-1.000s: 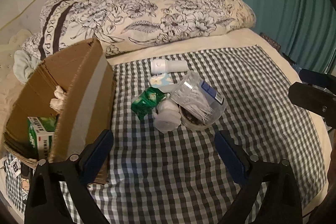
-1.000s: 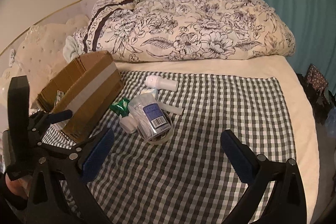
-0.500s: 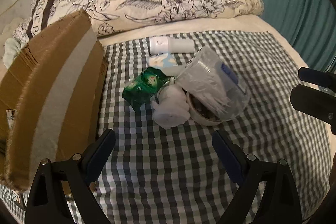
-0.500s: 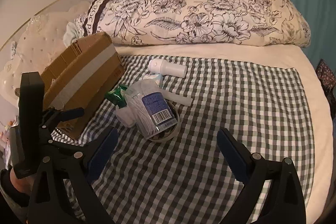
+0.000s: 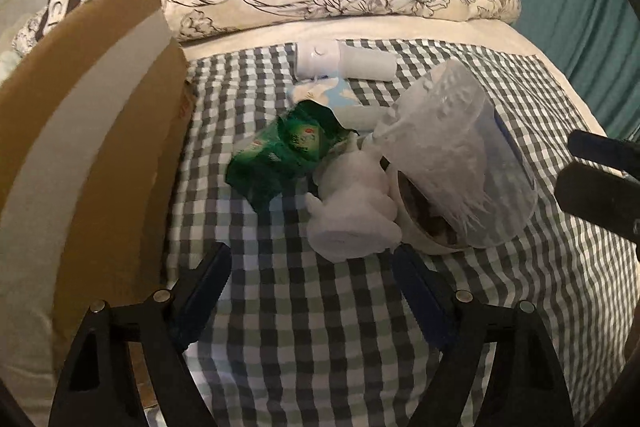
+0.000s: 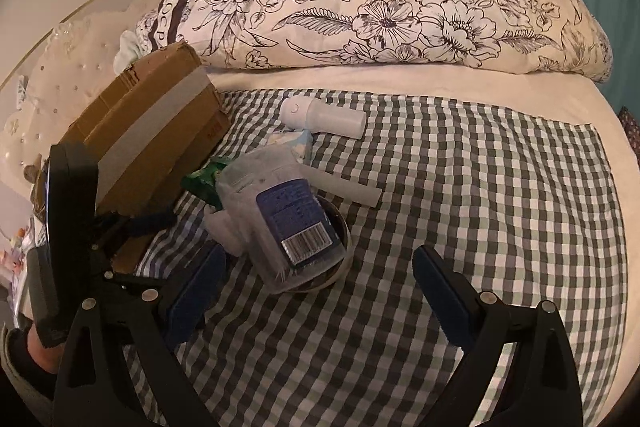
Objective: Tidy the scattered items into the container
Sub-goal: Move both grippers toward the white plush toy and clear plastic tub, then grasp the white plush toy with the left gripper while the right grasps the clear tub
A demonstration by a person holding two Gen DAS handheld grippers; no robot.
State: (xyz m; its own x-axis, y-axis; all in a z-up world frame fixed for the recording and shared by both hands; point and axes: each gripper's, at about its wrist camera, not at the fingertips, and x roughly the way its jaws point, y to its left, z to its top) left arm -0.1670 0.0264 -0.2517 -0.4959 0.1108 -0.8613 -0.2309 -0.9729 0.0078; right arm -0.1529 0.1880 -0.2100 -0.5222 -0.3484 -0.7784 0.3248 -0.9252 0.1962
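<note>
Far left on the bed, your cardboard box (image 5: pixel 92 131) sits at the edge of the checked cloth (image 5: pixel 320 327); its inside is not visible. Your left gripper (image 5: pixel 310 285) hovers low over the cloth, jaws closing with nothing between them, just short of the pile. Just right of the box lies the green packet (image 5: pixel 288 151), touching the crumpled white plastic bag (image 5: pixel 352 211). Behind them a pale blue-and-white packet (image 5: pixel 324 93) and a white tube (image 6: pixel 348 189). Next, the clear cotton-swab tub (image 6: pixel 284 223) is tipped on its side, resting on a roll of tape (image 6: pixel 340 259). The white bottle (image 6: pixel 322 117) lies flat behind the pile. Your right gripper (image 6: pixel 316 285) has jaws released, wide apart, empty, with the tub just ahead. A floral duvet (image 6: pixel 380 3) lies along the back.
</note>
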